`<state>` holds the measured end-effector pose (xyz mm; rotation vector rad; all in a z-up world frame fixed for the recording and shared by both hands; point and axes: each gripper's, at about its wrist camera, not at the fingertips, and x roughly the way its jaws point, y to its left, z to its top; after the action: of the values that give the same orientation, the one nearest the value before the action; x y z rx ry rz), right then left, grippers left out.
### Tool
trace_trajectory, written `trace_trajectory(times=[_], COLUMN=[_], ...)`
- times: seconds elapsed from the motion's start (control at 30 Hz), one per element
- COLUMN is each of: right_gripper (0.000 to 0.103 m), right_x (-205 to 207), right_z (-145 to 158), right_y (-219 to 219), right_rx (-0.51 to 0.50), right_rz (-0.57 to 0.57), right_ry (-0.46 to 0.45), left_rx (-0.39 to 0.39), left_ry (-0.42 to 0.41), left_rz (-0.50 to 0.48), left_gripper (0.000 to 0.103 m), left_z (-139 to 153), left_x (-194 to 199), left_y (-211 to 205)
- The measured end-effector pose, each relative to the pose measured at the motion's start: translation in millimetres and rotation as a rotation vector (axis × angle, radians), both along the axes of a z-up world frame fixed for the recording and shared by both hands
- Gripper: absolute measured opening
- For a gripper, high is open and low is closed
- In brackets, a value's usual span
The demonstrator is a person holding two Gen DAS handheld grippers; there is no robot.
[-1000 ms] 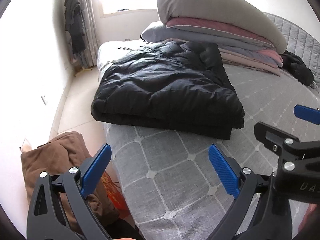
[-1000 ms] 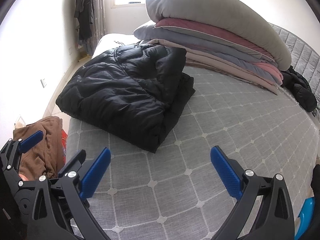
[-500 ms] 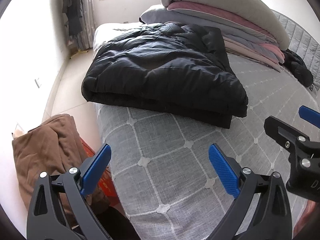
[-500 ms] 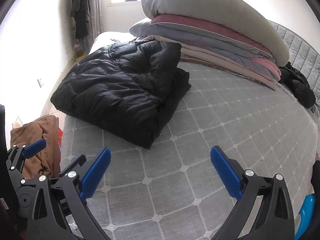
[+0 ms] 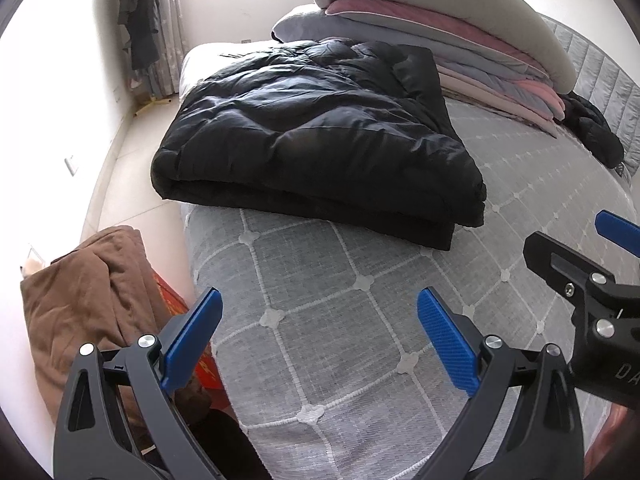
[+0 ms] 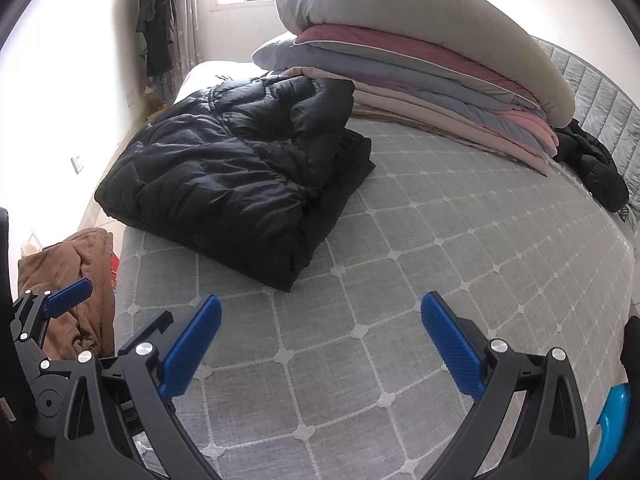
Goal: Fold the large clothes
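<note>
A black puffer jacket (image 5: 312,140) lies folded into a thick rectangle on the grey quilted bed (image 5: 340,320), near its left edge. In the right wrist view the same jacket (image 6: 236,176) sits ahead and to the left. My left gripper (image 5: 318,336) hovers open over the bed's near corner, a short way in front of the jacket, with nothing between its blue pads. My right gripper (image 6: 320,344) is also open and holds nothing, over the bed to the right of the left one. Each gripper shows at the edge of the other's view.
A tall stack of folded quilts (image 6: 420,64) fills the far side of the bed. A second dark garment (image 6: 592,164) lies by the grey headboard at right. Brown cloth (image 5: 88,300) is heaped on the floor left of the bed. Dark clothes (image 5: 138,12) hang by the window.
Both grippers have drawn closer to the jacket and tilted slightly downward, so it looms larger. Both stay open. The jacket itself has not moved.
</note>
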<state>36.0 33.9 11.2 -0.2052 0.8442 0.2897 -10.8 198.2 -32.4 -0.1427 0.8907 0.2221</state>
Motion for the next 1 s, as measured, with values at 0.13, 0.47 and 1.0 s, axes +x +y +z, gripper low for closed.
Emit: trace_trajectory(times=[0.13, 0.47, 1.0], right_gripper=[0.096, 0.096, 0.096], right_x=[-1, -3, -5], right_z=[-1, 0, 0], right_y=[-3, -11, -17], right_rx=[-0.006, -0.008, -0.008], right_rz=[-0.004, -0.013, -0.016], right_ry=[0.001, 0.001, 0.004], left_rx=[0.000, 0.004, 0.049], left_ry=[0.003, 0.005, -0.033], left_rz=[-0.009, -0.022, -0.051], left_gripper=[0.094, 0.094, 0.094], left_z=[0, 0, 4], left_x=[0, 1, -2], left_y=[-4, -13, -26])
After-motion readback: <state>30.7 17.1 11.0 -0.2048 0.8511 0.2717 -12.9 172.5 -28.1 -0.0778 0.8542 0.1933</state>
